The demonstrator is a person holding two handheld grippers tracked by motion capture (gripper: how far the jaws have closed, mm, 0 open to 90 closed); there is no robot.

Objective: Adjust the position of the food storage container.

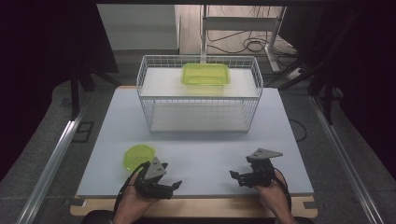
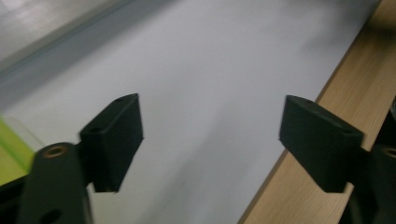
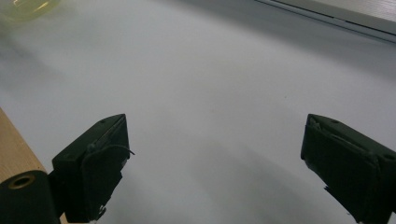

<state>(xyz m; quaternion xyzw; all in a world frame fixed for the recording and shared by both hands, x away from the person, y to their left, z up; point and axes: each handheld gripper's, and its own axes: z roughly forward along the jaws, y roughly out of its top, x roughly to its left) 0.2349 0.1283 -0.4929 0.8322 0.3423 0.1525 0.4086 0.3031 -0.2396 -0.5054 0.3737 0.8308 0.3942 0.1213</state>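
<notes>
From where I sit, the small yellow-green dish (image 1: 137,156) is partly covered at its 5 o'clock side by the left gripper (image 1: 173,187). In the left gripper view the dish (image 2: 11,144) is cut off at 9 o'clock. In the right gripper view it (image 3: 25,7) is a blurred smear at 11 o'clock, shape unreadable. Both forearms leave the high view at 6 o'clock.

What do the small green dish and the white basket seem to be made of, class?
The small green dish looks like translucent glossy plastic: light passes through its yellow-green walls. The white basket appears to be coated metal wire: thin rods form an open grid, with a matt white finish. Neither can be confirmed by sight alone.
</notes>
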